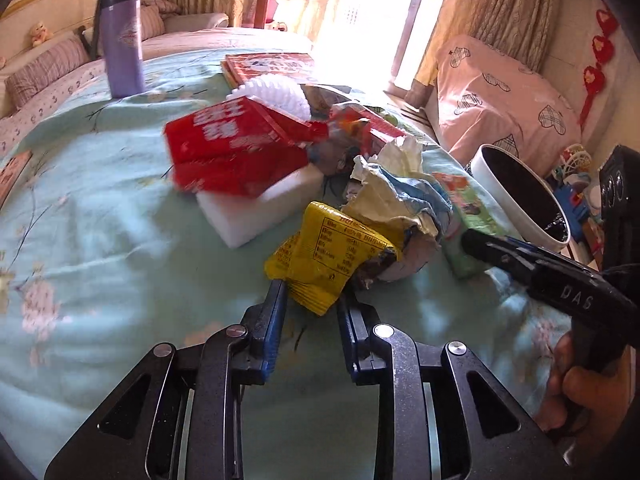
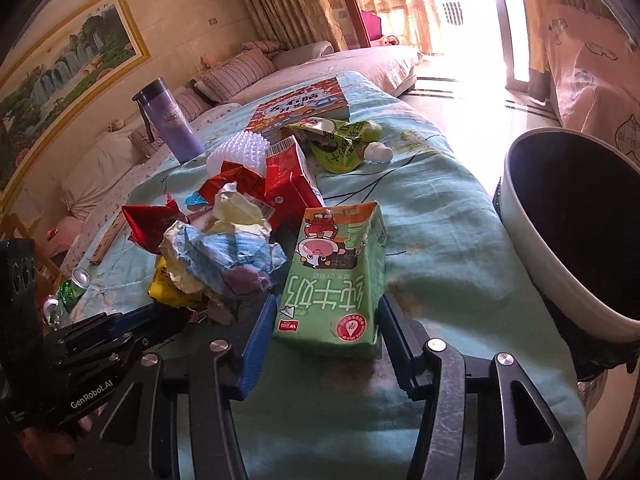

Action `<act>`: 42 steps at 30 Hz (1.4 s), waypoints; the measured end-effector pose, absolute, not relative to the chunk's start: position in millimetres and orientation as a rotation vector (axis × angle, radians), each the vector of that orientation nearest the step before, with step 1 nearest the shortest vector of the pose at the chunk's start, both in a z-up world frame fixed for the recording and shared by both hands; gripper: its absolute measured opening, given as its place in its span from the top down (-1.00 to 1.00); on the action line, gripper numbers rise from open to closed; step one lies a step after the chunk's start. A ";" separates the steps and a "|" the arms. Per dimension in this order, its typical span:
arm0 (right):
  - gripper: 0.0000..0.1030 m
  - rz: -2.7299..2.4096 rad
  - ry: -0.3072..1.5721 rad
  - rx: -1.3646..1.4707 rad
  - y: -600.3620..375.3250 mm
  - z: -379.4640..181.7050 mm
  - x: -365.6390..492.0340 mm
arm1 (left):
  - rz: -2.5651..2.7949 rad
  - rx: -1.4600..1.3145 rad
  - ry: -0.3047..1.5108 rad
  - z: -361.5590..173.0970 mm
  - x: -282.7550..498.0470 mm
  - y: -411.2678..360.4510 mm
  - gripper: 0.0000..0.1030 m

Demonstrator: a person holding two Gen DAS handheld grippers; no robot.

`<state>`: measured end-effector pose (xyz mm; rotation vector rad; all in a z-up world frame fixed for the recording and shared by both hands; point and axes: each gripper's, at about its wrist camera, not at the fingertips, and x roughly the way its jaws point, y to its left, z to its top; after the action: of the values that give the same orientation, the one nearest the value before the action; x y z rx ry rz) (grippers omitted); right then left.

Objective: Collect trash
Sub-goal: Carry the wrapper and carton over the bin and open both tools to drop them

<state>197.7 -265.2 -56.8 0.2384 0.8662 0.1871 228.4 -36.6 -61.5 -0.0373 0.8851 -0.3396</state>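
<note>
A heap of trash lies on a table with a pale green cloth (image 1: 100, 240). My left gripper (image 1: 312, 300) has its jaws around the lower end of a yellow snack wrapper (image 1: 324, 256), fingers either side, touching or nearly so. My right gripper (image 2: 324, 320) is open, its jaws around a green milk carton (image 2: 336, 276) lying flat; it also shows in the left wrist view (image 1: 464, 208). Crumpled paper (image 2: 224, 248) sits between the two, also in the left wrist view (image 1: 396, 192). A red carton (image 1: 236, 148) lies on a white foam block (image 1: 264, 208).
A white bin with a dark inside (image 2: 572, 224) stands at the table's right edge, also in the left wrist view (image 1: 520, 196). A purple flask (image 1: 120, 40), a red book (image 1: 272, 66), a white spiky ball (image 2: 240, 152) and a green pouch (image 2: 344, 140) sit further back. Drink cans (image 2: 74, 288) stand left.
</note>
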 end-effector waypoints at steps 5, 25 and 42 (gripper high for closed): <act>-0.04 0.167 0.843 0.267 -284.8 -49.2 176.6 | -0.355 -0.068 0.885 -58.9 201.9 -33.2 0.54; -0.04 0.166 0.740 0.316 -312.0 -18.8 131.7 | -0.140 0.173 0.703 -12.2 178.0 -48.8 0.55; -0.04 0.262 0.696 0.378 -313.9 -6.4 119.6 | -0.252 0.098 0.713 0.8 166.2 -64.9 0.55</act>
<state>119.6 -313.9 -6.4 0.3777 0.6955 0.2621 166.2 -64.9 0.8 0.0980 0.7127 -0.2520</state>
